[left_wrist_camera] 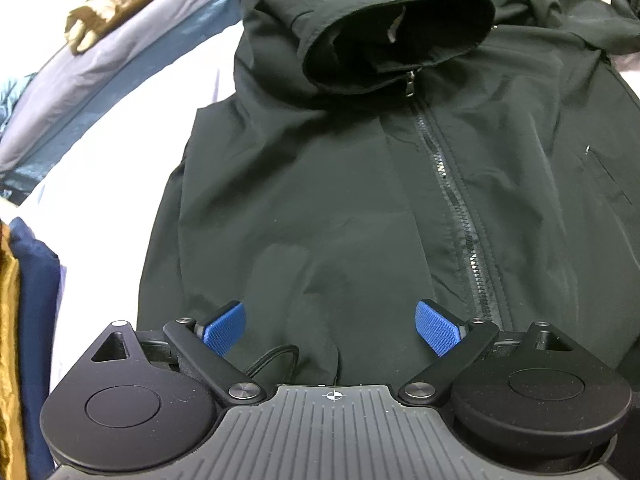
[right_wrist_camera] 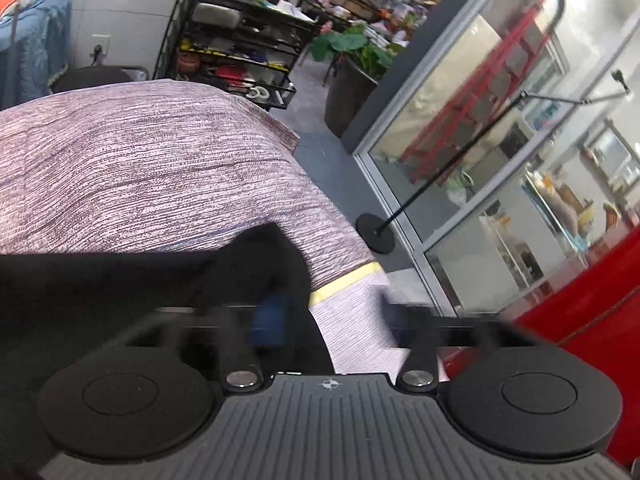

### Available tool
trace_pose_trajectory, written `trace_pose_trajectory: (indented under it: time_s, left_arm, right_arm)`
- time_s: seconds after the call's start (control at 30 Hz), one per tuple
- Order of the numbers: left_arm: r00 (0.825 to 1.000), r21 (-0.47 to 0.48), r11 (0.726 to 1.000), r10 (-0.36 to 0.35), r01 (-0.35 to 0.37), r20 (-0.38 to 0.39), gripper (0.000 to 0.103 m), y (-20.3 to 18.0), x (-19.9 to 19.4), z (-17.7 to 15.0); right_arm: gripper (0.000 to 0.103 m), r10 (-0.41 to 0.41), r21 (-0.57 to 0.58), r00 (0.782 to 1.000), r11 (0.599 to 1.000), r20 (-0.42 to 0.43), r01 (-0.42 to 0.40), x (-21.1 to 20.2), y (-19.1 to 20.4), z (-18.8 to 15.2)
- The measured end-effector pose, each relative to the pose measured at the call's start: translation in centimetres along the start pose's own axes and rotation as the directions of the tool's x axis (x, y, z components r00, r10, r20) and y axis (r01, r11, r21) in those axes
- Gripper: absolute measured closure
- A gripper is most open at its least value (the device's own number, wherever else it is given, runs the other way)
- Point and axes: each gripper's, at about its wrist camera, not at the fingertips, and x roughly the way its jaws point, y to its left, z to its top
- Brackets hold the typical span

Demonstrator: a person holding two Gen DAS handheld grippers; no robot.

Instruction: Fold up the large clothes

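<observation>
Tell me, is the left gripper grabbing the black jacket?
Apart. The left wrist view shows the left gripper wide open above the black jacket, its blue pads spread with no cloth pinched between them.

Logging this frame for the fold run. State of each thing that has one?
Jacket: spread flat, front up.
Zipper: closed to the collar.
Hood: lying open above the collar.
Left gripper: open, over the jacket's hem, holding nothing.
Right gripper: blurred; black cloth covers its left finger, grip unclear.
Striped cover: spread under the black cloth.
</observation>
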Motion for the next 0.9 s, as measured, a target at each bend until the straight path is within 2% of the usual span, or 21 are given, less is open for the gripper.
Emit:
trace_pose_trajectory:
  time_s: [0.13,0.2,0.23,0.33,0.43,0.5,0.57,0.63,0.67,0.7,0.8,0.87,0.9]
  left_arm:
    - [1.0,-0.007,1.0,-0.004,0.004,0.007,0.0,-0.1,0.1,0.1]
    - [1.0,-0.007,1.0,-0.005,0.005,0.015,0.0,-0.2,0.0,0.2]
    - [1.0,-0.007,1.0,-0.006,0.006,0.019,0.0,-0.3,0.0,0.3]
    - [0.999,-0.002,1.0,-0.011,0.012,0.038,0.0,-0.6,-0.2,0.7]
    - [0.998,0.004,1.0,-0.013,0.013,0.054,0.0,-0.9,-0.4,0.9]
    - [0.998,0.004,1.0,-0.014,0.014,0.06,0.0,-0.9,-0.7,0.8]
    - [0.998,-0.005,1.0,-0.01,0.01,0.061,0.0,-0.9,-1.0,0.5]
    - [0.999,-0.027,1.0,-0.006,0.007,0.052,0.0,-0.6,-1.2,-0.1]
    - [0.999,-0.042,0.999,-0.003,0.005,0.044,0.0,-0.4,-1.2,-0.4]
    - [0.999,-0.057,0.998,0.001,0.002,0.036,0.0,-0.2,-1.3,-0.8]
    - [1.0,-0.106,0.994,0.023,-0.023,0.002,0.0,0.3,-1.3,-2.1]
    - [0.999,-0.138,0.99,0.039,-0.042,-0.021,0.0,0.6,-1.3,-3.0]
    - [0.998,-0.153,0.987,0.047,-0.051,-0.031,0.0,0.7,-1.3,-3.4]
  right_arm:
    - [0.017,0.048,0.003,0.991,0.999,0.121,-0.049,-3.7,1.5,-0.9]
    - [0.015,0.149,-0.02,0.972,0.989,0.181,-0.148,-6.4,2.5,-1.3]
    - [0.013,0.223,-0.048,0.954,0.975,0.2,-0.218,-7.7,3.4,-1.8]
    - [0.012,0.434,-0.158,0.877,0.899,0.206,-0.408,-11.4,7.1,-3.9]
    - [0.014,0.62,-0.292,0.771,0.771,0.145,-0.566,-14.4,12.0,-6.9]
    - [0.021,0.693,-0.382,0.717,0.686,0.081,-0.619,-15.9,15.5,-9.2]
    - [0.039,0.735,-0.436,0.678,0.608,-0.005,-0.663,-17.0,19.0,-11.1]
    - [0.05,0.769,-0.455,0.634,0.54,-0.075,-0.708,-17.8,21.9,-12.6]
    - [0.05,0.776,-0.465,0.623,0.519,-0.094,-0.717,-18.2,23.3,-13.3]
    - [0.05,0.776,-0.474,0.622,0.51,-0.107,-0.718,-18.3,24.6,-13.8]
    - [0.051,0.763,-0.497,0.628,0.489,-0.155,-0.717,-18.1,27.9,-14.4]
    - [0.051,0.774,-0.511,0.61,0.46,-0.169,-0.726,-18.2,29.7,-13.9]
    - [0.051,0.787,-0.509,0.592,0.443,-0.173,-0.738,-18.2,30.5,-13.4]
